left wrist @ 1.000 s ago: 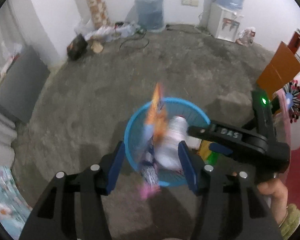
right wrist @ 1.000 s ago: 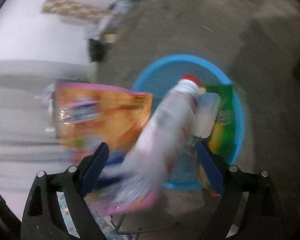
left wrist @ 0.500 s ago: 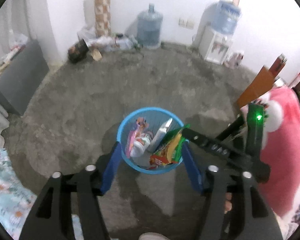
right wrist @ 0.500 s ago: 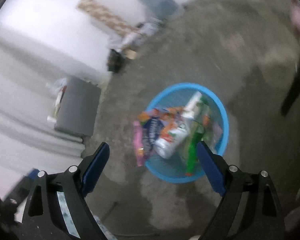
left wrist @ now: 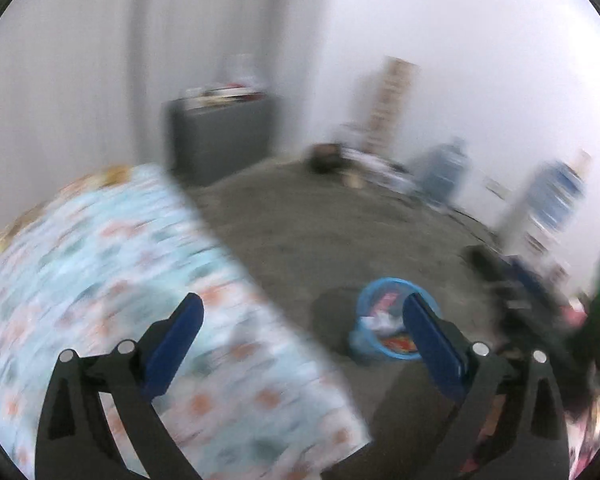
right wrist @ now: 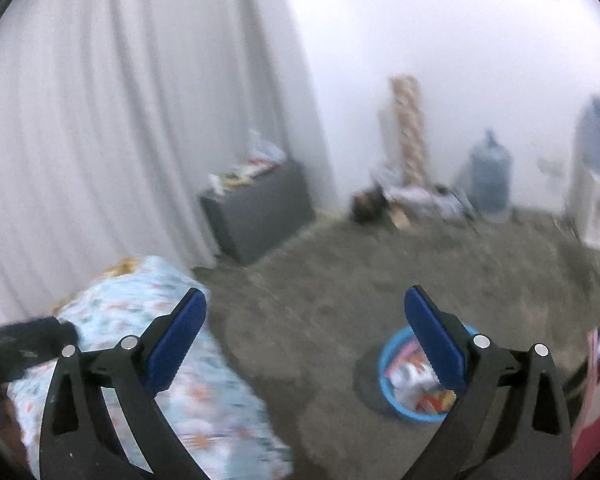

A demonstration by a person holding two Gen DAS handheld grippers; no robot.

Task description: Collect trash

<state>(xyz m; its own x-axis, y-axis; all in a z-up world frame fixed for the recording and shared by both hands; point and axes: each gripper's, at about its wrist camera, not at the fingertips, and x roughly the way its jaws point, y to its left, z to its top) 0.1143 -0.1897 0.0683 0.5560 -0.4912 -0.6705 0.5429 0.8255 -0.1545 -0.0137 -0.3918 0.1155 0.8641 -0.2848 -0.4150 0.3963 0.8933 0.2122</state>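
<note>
Both the left gripper (left wrist: 302, 312) and the right gripper (right wrist: 306, 306) hang with fingers opening wide and nothing between them, high above the bin (right wrist: 414, 408). The bin stands on the floor (right wrist: 380, 280) just beside the bed (right wrist: 188, 376), its trash (right wrist: 410, 374) piled inside, with the cabinet (right wrist: 256, 204) and the water jug (right wrist: 490, 176) far beyond it against the wall. The views are smeared, so a fast swing back down could misjudge the rim and tip the light bin, spilling what is collected.
</note>
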